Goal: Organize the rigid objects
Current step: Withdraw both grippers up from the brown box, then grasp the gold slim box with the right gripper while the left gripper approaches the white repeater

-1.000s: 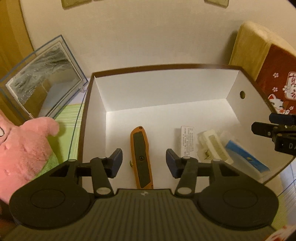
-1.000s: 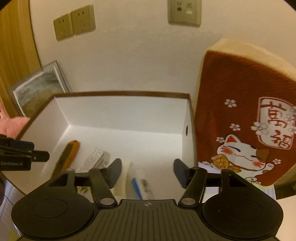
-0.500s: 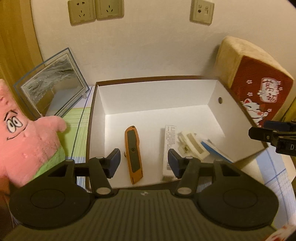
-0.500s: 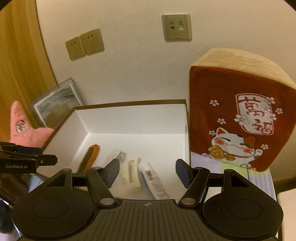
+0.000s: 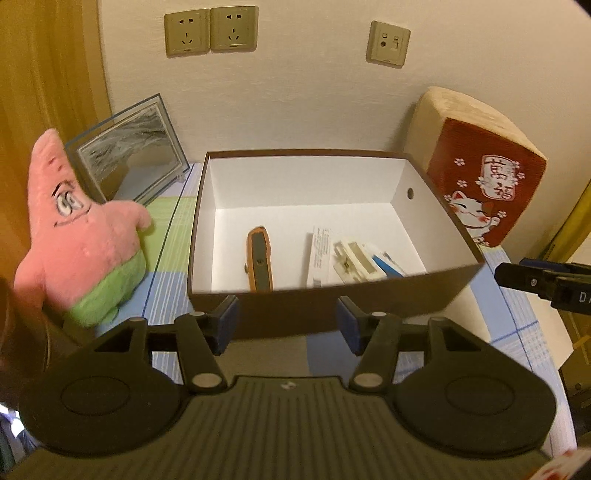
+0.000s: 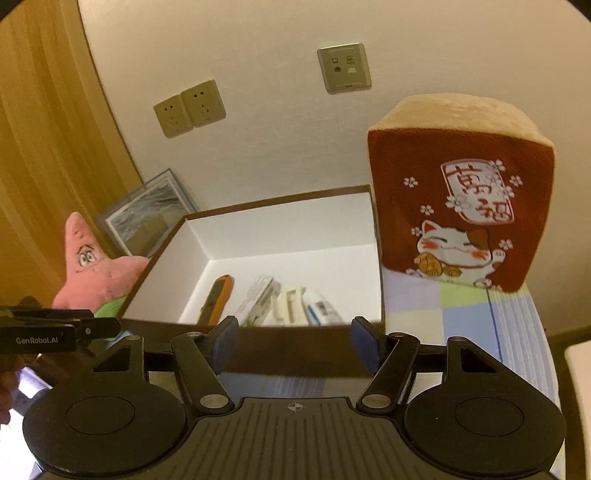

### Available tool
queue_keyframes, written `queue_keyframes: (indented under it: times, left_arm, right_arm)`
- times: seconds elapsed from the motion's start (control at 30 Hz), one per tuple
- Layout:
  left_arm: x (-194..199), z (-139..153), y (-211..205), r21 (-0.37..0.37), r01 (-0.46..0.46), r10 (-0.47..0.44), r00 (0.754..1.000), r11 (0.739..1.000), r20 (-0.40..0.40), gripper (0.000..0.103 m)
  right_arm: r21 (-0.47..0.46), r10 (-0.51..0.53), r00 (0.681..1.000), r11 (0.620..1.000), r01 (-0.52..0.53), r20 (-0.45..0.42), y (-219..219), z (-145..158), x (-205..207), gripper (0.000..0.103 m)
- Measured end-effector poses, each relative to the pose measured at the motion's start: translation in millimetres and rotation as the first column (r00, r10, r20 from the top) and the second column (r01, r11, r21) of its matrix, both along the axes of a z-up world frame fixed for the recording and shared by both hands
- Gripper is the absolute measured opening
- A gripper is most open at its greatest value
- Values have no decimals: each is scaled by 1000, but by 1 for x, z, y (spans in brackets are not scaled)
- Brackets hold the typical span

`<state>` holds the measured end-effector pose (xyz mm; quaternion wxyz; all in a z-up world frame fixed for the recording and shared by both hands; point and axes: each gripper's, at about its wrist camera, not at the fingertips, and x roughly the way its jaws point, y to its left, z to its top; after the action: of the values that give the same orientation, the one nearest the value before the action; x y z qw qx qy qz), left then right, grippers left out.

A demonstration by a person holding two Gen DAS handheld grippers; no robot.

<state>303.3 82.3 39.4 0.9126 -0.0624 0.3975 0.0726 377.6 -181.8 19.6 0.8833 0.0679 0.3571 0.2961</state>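
I'm looking at a cream, lightly textured wall (image 5: 314, 99) under warm, dim yellowish light. On it I see a pair of power sockets (image 5: 210, 30) side by side and, further right, a single data outlet plate (image 5: 388, 43). A wood-grain panel (image 5: 44, 74) runs up the left edge of the room. The work surface is covered with a checked cloth (image 6: 476, 317) in pale blue, green and lilac squares. Leaning against the wall at the left is a glass-framed picture (image 5: 129, 151), with a pink starfish plush (image 5: 77, 236) in front of it. At the right a block-shaped cushion (image 6: 461, 203), red-faced with a lucky-cat print, rests against the wall.
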Motion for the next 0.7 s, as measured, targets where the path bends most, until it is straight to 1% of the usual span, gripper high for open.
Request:
queue_keyframes:
  times: [0.2, 0.33, 0.7]
  left_arm:
    - [-34, -2, -9, -25, -8, 8, 1000, 1000, -10, 54]
    - [-53, -3, -16, -44, -9, 8, 1000, 999, -16, 54]
    - [-90, -13, -31, -64, -14, 11, 999, 998, -47, 54]
  right_arm:
    - [18, 15, 999, 1000, -14, -33, -4, -2, -32, 64]
    - [14, 30, 998, 999, -29, -50, -6, -6, -52, 64]
    - [-13, 32, 993, 999, -33, -110, -17, -23, -91, 64]
